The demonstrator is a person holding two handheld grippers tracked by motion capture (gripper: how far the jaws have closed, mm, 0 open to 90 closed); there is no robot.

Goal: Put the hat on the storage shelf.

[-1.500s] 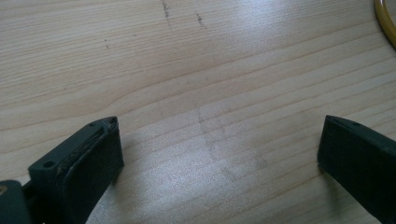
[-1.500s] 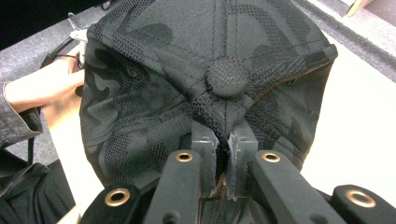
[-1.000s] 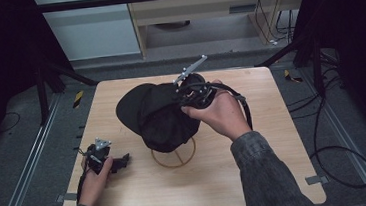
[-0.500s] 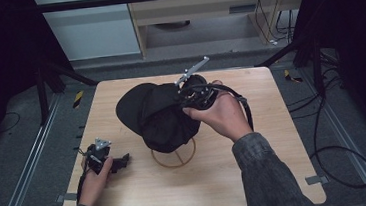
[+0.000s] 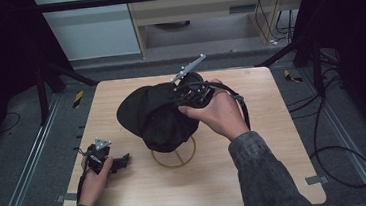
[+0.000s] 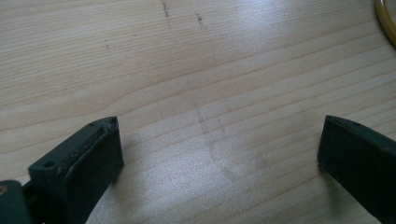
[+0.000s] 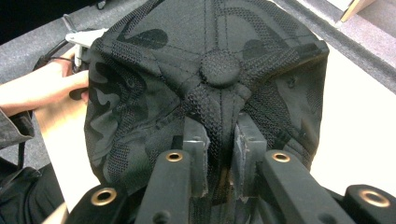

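A black mesh cap (image 5: 154,115) sits over a round wire stand (image 5: 173,159) in the middle of the wooden table (image 5: 267,176). My right gripper (image 5: 183,95) is at the cap's right side, hand wrapped around it. In the right gripper view its jaws (image 7: 219,128) pinch a fold of the cap (image 7: 219,70) just below the top button; they have just been opening a little, and the fabric still fills the gap between the pads. My left gripper (image 5: 123,162) rests on the table at the front left, open, with bare wood between its jaws (image 6: 219,135).
The stand's yellowish ring (image 6: 385,18) shows at the top right corner of the left gripper view. A cable (image 5: 244,110) loops from the right gripper over the right hand. Dark metal frame legs stand around the table, and cables lie on the floor at the right.
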